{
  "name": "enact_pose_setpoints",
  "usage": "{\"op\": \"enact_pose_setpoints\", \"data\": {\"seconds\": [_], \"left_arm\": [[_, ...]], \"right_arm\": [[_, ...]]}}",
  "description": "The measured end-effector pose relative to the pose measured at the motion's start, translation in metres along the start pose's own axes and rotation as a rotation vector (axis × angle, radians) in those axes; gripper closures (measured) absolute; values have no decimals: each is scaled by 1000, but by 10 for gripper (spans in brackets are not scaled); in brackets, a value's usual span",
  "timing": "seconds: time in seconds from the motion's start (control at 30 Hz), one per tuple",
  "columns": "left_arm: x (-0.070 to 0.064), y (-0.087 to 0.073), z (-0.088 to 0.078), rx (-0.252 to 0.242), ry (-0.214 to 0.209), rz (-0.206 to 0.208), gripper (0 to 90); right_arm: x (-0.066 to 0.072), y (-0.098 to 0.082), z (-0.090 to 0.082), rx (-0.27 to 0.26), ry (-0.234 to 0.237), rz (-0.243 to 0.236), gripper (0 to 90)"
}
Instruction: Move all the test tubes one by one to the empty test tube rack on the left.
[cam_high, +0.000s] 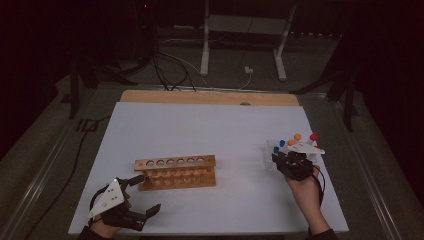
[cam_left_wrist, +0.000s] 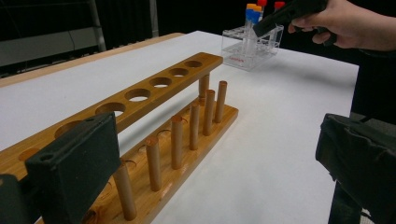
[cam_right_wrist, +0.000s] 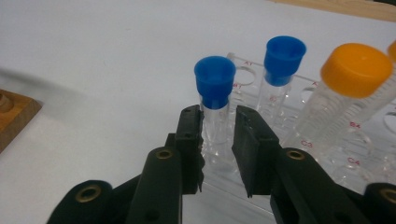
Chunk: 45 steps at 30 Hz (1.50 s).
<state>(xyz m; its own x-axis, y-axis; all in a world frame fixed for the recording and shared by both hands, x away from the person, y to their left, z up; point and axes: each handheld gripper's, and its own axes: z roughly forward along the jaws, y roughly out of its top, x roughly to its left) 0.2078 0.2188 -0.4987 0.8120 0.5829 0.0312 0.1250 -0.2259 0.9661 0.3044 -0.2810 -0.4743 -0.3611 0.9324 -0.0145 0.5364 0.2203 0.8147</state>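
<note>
Right gripper (cam_right_wrist: 218, 140) jaws clamped on blue-capped tube (cam_right_wrist: 215, 107), just under its cap, tube upright between them in clear rack (cam_right_wrist: 327, 154). Likely light, rigid, slick plastic; best held mid-body. Left gripper (cam_left_wrist: 210, 177) jaws wide open beside wooden rack (cam_left_wrist: 159, 116).

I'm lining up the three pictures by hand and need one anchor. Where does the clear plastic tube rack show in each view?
High view: the clear plastic tube rack sits at the table's right side, just beyond the right gripper.
Left gripper view: top centre-right, far across the white table, under the other hand.
Right gripper view: right half, behind the jaws, which close on a blue-capped tube.
Shared landmark: the wooden rack, whose corner shows at the right gripper view's left edge.
</note>
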Motion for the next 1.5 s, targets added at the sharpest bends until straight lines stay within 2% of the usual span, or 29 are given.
{"op": "enact_pose_setpoints", "data": {"seconds": [0.3,0.57,1.13,1.27,1.3,1.4,1.5], "left_arm": [[0,0,0,1,-2,-1,5],[0,0,0,1,-1,-1,5],[0,0,1,17,-7,5,5],[0,0,1,24,11,5,5],[0,0,1,24,29,7,5],[0,0,0,16,29,6,5],[-1,1,1,27,24,9,5]], "right_arm": [[3,2,4,8,-14,-17,764],[3,3,3,8,-19,-28,769],[5,15,-25,-98,-41,-52,769],[7,18,-33,-122,-45,-65,769],[8,19,-35,-127,-47,-70,769],[9,20,-38,-139,-55,-80,769],[11,24,-48,-173,-68,-93,769]]}}
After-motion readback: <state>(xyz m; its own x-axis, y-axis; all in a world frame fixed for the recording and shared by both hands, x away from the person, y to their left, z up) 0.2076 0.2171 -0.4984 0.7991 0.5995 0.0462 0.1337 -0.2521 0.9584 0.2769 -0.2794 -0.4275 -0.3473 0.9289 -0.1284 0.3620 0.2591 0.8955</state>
